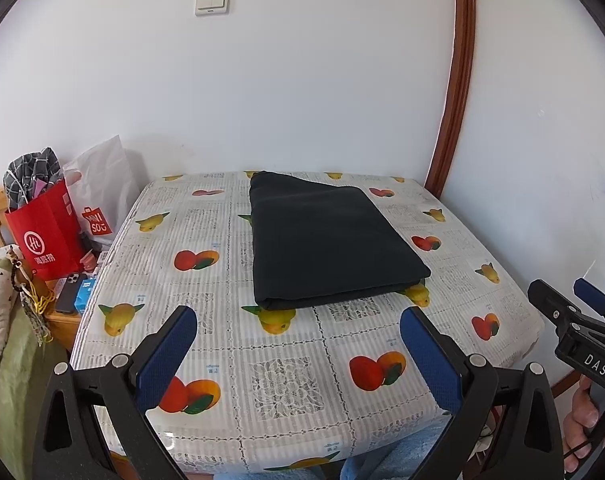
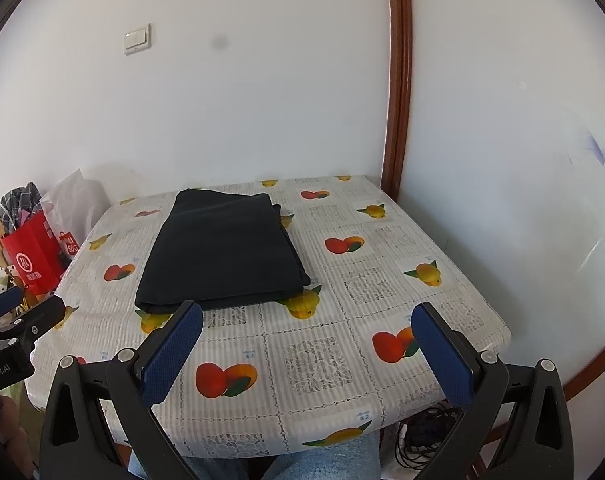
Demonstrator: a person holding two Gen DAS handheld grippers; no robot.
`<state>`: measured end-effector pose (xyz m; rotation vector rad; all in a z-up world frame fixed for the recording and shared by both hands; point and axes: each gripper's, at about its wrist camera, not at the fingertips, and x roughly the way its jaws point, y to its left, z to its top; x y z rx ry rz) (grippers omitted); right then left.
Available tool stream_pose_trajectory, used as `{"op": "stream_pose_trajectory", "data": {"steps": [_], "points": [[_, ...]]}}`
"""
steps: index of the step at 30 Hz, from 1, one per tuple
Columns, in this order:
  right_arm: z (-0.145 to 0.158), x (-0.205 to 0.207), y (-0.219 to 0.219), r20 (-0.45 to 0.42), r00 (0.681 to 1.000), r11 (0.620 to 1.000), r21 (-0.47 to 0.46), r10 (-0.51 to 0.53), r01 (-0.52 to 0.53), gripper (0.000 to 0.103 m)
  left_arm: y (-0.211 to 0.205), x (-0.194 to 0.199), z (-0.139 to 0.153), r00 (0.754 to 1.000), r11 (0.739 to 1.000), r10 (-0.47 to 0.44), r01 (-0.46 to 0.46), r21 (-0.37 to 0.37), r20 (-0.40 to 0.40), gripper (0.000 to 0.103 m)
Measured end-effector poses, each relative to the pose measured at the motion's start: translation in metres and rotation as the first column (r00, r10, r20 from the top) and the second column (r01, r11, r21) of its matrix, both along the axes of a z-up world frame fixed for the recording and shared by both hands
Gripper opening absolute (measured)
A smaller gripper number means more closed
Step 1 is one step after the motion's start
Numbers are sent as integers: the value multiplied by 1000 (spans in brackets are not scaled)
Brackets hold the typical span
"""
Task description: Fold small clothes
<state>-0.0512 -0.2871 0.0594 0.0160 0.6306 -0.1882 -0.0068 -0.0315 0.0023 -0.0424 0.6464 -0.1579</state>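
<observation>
At far left, past the table's left edge, a red bag [image 1: 48, 236] stuffed with checked cloth stands beside a white bag [image 1: 102, 196]. Below them a phone [image 1: 68, 292] lies on a wooden ledge.

The left gripper [image 1: 298, 344] hovers over the near edge of the table [image 1: 230, 368], its blue-padded fingers spread wide with nothing between them. Bare tablecloth fills the gap, printed with fruit and grey lace squares.

From the left wrist camera, the dark cloth [image 1: 326, 248] lies folded into a flat rectangle at about 12 o'clock from this gripper, on the far half of the table. Its near folded edge lies well beyond the fingertips; its far end reaches close to the wall. Open tablecloth runs along its left side, its right side and in front of it.

The right gripper [image 2: 306, 338] also hangs over the near edge, fingers wide apart and holding nothing. From the right wrist camera, the cloth [image 2: 222, 248] sits at about 11 o'clock, its near corner just past the left fingertip. The widest free strip of table lies at 1 to 3 o'clock, up to the rounded right edge.

A white wall [image 1: 302, 92] backs the table and carries a light switch [image 1: 212, 2] high up. A brown wooden trim [image 1: 458, 80] rises at the far right corner, with another white wall beyond it. Cables [image 2: 418, 440] lie on the floor under the right corner.
</observation>
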Motion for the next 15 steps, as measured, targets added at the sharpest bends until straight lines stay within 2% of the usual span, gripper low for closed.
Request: {"op": "stream_pose_trajectory", "data": {"steps": [15], "points": [[0,-1,-6,4,1000,1000,14,-13,13,103,-6,1,-1,1000,1000,3,-3,11,-3,103]]}}
